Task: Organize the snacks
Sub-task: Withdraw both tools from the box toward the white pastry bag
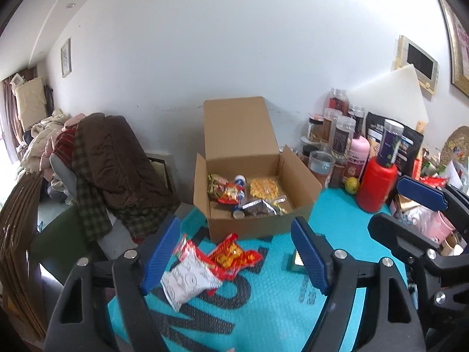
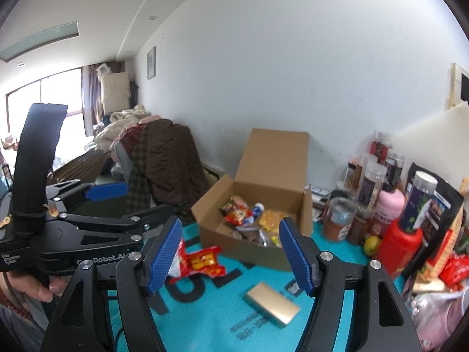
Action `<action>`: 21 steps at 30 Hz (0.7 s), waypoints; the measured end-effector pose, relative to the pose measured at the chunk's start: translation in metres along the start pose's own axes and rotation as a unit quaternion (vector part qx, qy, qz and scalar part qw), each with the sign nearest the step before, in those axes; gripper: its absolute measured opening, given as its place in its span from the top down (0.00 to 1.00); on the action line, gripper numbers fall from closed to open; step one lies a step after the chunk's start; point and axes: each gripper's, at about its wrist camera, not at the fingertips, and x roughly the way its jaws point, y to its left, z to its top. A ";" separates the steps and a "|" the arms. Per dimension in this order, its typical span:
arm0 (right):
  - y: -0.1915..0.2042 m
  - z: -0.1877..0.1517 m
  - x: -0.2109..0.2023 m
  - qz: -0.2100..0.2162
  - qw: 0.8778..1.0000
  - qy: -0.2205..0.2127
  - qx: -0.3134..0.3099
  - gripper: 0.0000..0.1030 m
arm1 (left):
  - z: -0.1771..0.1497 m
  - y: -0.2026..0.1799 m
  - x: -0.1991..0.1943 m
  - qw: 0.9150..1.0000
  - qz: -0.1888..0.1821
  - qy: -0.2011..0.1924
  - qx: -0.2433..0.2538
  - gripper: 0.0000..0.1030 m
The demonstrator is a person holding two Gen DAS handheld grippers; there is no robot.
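An open cardboard box [image 1: 258,223] [image 2: 214,193] stands on the teal mat [image 1: 278,308] and holds several snack packets. In front of it lie a red and white packet [image 1: 190,275] and a red packet [image 1: 234,253] [image 2: 202,262]. A small gold box [image 2: 272,303] [image 1: 294,261] rests on the mat to their right. My left gripper [image 1: 234,252] [image 2: 132,202] hovers open over the two packets, its pads pressing on nothing. My right gripper [image 2: 230,252] [image 1: 410,208] is open too, above the gold box and the red packet, holding nothing.
Jars, a pink bottle and a red bottle [image 1: 378,187] [image 2: 398,246] crowd the right side, with a lemon [image 1: 351,184] beside them. More packets [image 2: 454,267] are piled at far right. A chair heaped with clothes [image 1: 111,170] stands left. A hand [image 2: 38,290] holds the left gripper.
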 end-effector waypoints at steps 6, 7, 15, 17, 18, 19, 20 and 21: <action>0.010 -0.023 -0.008 -0.006 1.000 0.008 0.023 0.24 | -0.027 0.005 -0.010 1.000 -0.008 0.011 -0.004 0.24; 0.010 -0.027 -0.008 -0.005 1.000 0.011 0.026 0.22 | -0.030 0.006 -0.011 1.000 -0.009 0.012 -0.004 0.24; 0.023 -0.064 -0.004 -0.008 0.999 0.038 0.038 0.21 | -0.067 0.021 -0.009 0.999 -0.014 0.030 -0.026 0.24; 0.024 -0.072 -0.002 -0.007 0.998 0.043 0.041 0.21 | -0.075 0.025 -0.004 0.998 -0.017 0.043 -0.031 0.24; 0.026 -0.077 0.001 -0.005 0.998 0.047 0.043 0.21 | -0.079 0.026 -0.001 0.998 -0.019 0.054 -0.030 0.24; 0.026 -0.081 0.003 -0.003 0.998 0.049 0.046 0.21 | -0.083 0.026 0.003 0.997 -0.019 0.064 -0.027 0.24; 0.026 -0.085 0.005 -0.001 0.998 0.051 0.049 0.21 | -0.086 0.027 0.005 0.997 -0.019 0.069 -0.025 0.24; 0.027 -0.089 0.008 0.003 0.997 0.054 0.051 0.21 | -0.089 0.028 0.009 0.997 -0.019 0.076 -0.024 0.24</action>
